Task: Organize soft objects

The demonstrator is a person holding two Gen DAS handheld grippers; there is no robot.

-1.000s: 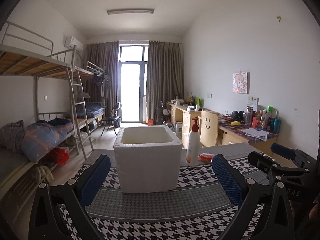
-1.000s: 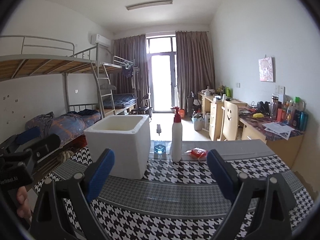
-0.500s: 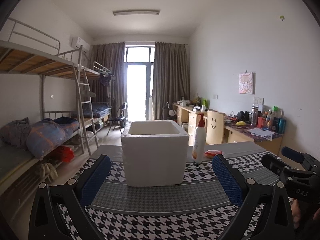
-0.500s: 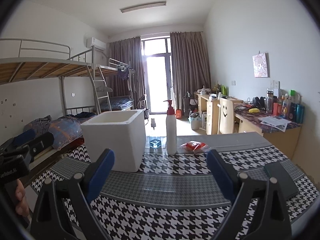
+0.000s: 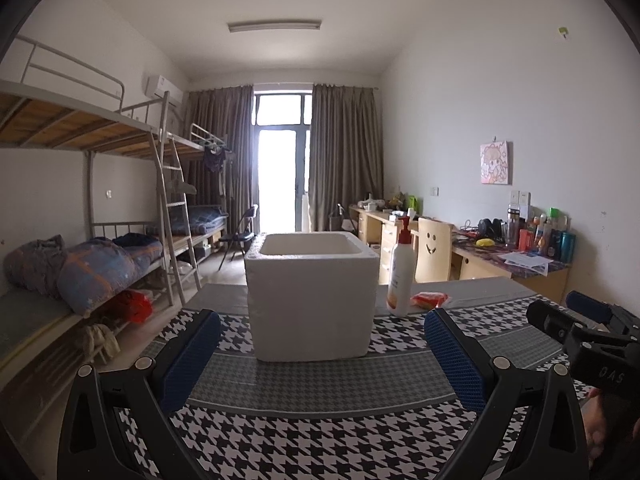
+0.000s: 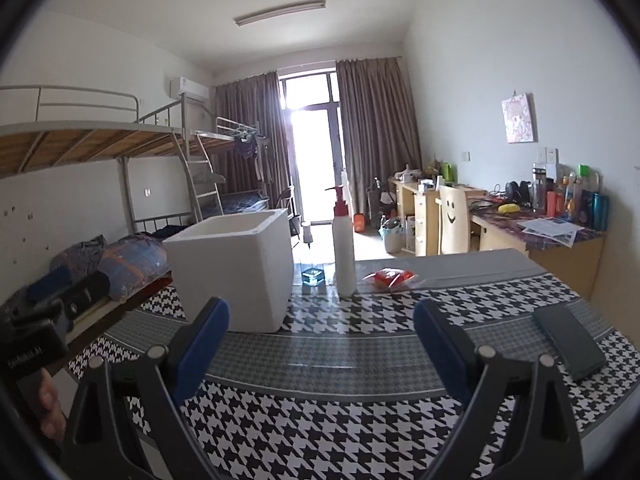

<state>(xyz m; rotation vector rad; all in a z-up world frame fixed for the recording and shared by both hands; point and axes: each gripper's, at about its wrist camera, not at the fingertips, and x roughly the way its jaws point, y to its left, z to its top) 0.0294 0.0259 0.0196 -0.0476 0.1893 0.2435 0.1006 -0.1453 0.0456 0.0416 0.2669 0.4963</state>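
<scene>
houndstooth-covered surface (image 5: 320,432): white foam box (image 5: 312,300), open-topped, upright; pump lotion bottle (image 5: 400,276) just right of box; red soft packet (image 5: 430,300) beside bottle; dark phone (image 6: 568,340) at right. left tongs (image 5: 320,356), right tongs (image 6: 320,340): spread wide, empty.

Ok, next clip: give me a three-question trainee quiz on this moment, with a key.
1. True or false: both tongs, left and right, are open and hold nothing.
2. What stands nearest the pump bottle on the right gripper's side? A) foam box B) red packet C) dark phone
3. Fill in: the small blue glass block sits on the table between the box and the ____.

Key
1. True: both pairs of jaws are spread wide over the checked cloth.
2. B
3. bottle
</scene>
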